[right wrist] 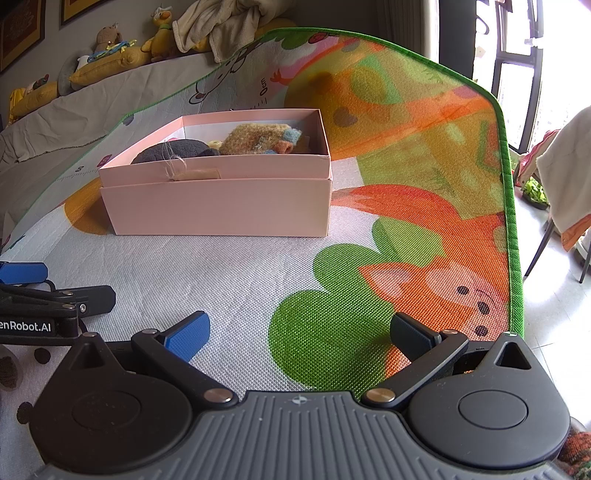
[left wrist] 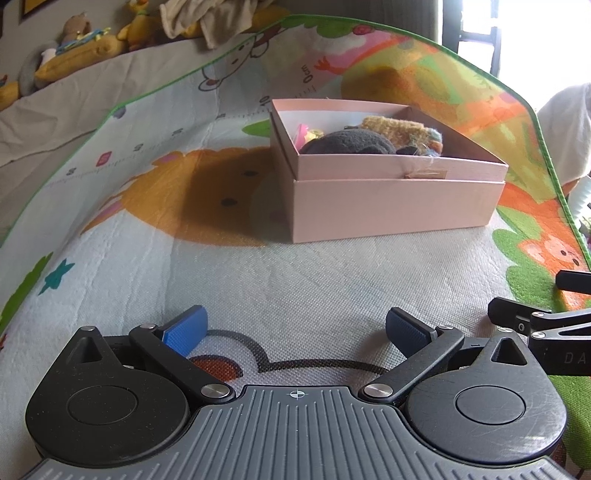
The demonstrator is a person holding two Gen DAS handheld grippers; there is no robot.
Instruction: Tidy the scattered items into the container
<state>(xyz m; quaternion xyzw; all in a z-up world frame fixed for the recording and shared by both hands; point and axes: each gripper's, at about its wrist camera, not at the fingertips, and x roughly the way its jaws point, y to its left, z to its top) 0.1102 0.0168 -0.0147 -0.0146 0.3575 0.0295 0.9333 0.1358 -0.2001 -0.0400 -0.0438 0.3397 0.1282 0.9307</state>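
Observation:
A pink cardboard box [left wrist: 391, 206] [right wrist: 221, 206] stands on the play mat ahead of both grippers, nested in its own lid. Inside it lie a dark grey plush [left wrist: 343, 144] [right wrist: 170, 151], a fuzzy tan and blue knitted item [left wrist: 402, 131] [right wrist: 258, 138] and a small pink and yellow piece [left wrist: 306, 133]. My left gripper [left wrist: 295, 328] hovers low over the mat, open and empty, well short of the box. My right gripper [right wrist: 299, 332] is beside it, also open with nothing between its blue pads. Each gripper shows at the edge of the other's view.
The colourful play mat [right wrist: 388, 206] with a green border covers the floor. A sofa [right wrist: 66, 110] with yellow cushions, plush toys and a crumpled blanket [right wrist: 229, 26] runs along the back left. At right are tiled floor, a chair leg [right wrist: 537, 251] and draped cloth.

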